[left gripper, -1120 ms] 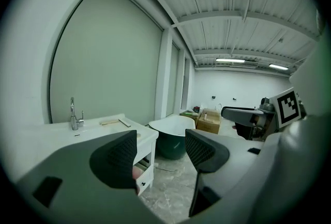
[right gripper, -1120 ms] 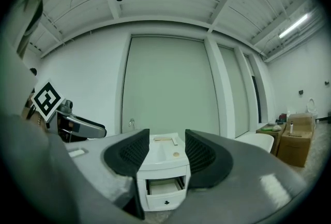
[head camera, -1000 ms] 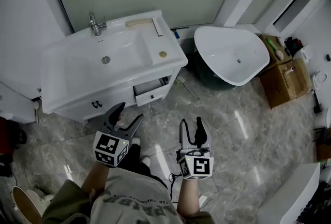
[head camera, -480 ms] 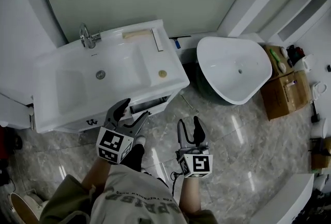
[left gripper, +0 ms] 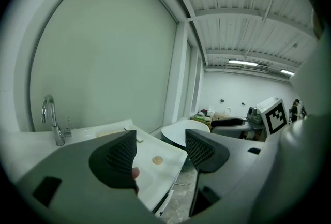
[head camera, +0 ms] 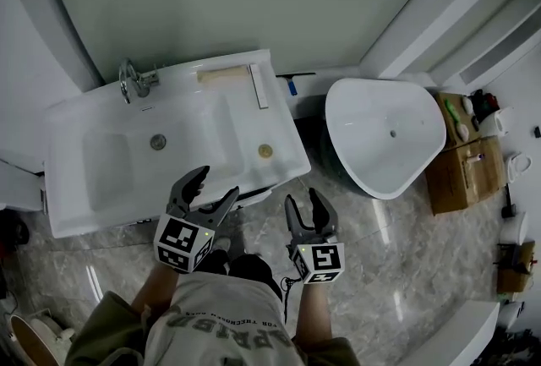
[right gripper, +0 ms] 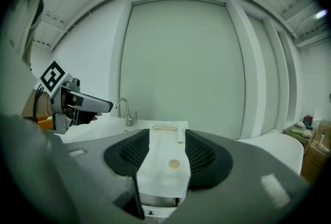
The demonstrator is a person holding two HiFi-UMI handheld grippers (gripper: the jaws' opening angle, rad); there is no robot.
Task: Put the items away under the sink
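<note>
The left tool [head camera: 215, 183] and right tool [head camera: 303, 197] hang, jaws apart and empty, before the white ceramic sink [head camera: 196, 129]. A small round tan disc [head camera: 265, 150] lies on the sink's right ledge.

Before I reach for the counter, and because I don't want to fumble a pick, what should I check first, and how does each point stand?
1. Left gripper empty, jaws apart: ok.
2. Right gripper empty, jaws apart: ok.
3. Small round tan disc lies uncovered on the white sink counter: ok.
4. Beige rectangular bar and long white flat strip lie at the counter's back, apart from the disc: ok.
5. White drawer under the sink open wide enough to load: cannot tell; it looks only ajar.
6. A gripper at an item: not ok; neither touches one.
</note>
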